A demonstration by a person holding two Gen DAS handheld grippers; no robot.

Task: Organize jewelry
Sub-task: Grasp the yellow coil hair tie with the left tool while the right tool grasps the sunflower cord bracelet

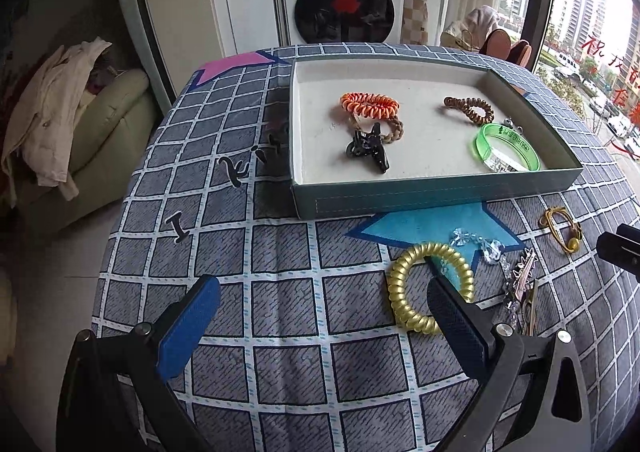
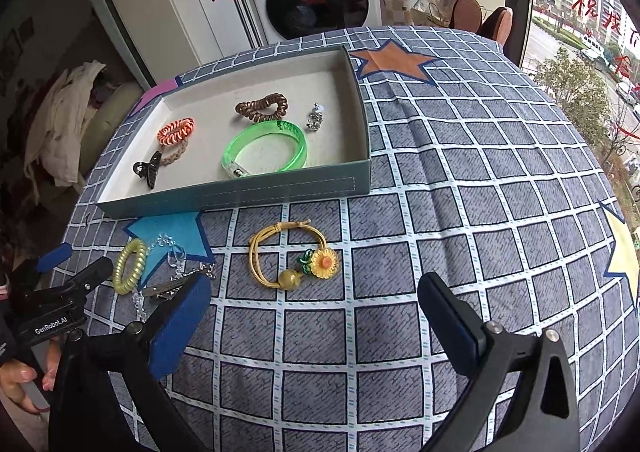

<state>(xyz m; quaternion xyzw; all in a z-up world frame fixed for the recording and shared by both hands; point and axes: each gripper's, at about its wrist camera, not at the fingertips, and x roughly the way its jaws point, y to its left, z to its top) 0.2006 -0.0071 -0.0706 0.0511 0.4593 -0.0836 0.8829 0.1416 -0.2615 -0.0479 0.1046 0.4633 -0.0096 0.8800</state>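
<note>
**Daylight from the right, heavy fisheye bend**

We see both views lit by daylight from the window [image 1: 592, 63] on the right; the street outside is washed pale and partly blown out. The checked tablecloth [image 2: 460, 179] reads bright and even, with only soft shadows: a faint one along the near wall of the tray [image 1: 420, 199] and another under the right gripper [image 2: 316, 316]. The washing machine door [image 1: 344, 9] carries dim reflections. Toward the left edge we lose the room to gloom. Straight grid lines bow strongly outward, and the corners fall to black vignette. Focus holds sharp mid-table; the near fingers look slightly soft.
</note>
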